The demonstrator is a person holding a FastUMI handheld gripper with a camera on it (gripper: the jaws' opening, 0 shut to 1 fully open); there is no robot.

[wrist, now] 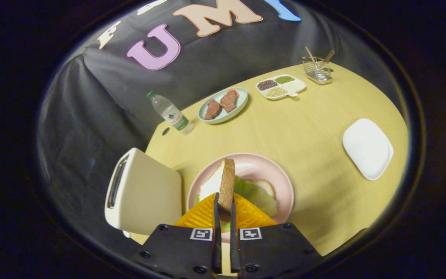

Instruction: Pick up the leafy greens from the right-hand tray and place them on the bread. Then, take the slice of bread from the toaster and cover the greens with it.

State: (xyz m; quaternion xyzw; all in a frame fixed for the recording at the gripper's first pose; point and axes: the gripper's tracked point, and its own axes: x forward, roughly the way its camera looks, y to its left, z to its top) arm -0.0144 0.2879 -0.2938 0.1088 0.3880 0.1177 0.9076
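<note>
Toaster (143, 192), cream-coloured with its slot apparently empty, stands left of the round pink plate (281, 182). Gripper (225, 209) fingers are closed narrowly on the upright brown-crusted bread slice (223, 180), held over the plate. Green leafy lettuce (252, 192) lies on the lower pale bread slice (265, 186). Covering step in hand: next, tilt the slice flat and lower it onto the greens.

My tongs (225, 211) sit at the bottom middle of the frame. Two thin, flat fingers (216, 232) stick up side by side with a narrow gap. Under them are two dark, flat blocks, one on each side. Each block has a small square sticker with a black and white pattern near its top inner corner. Round screws sit along the block edges.
</note>
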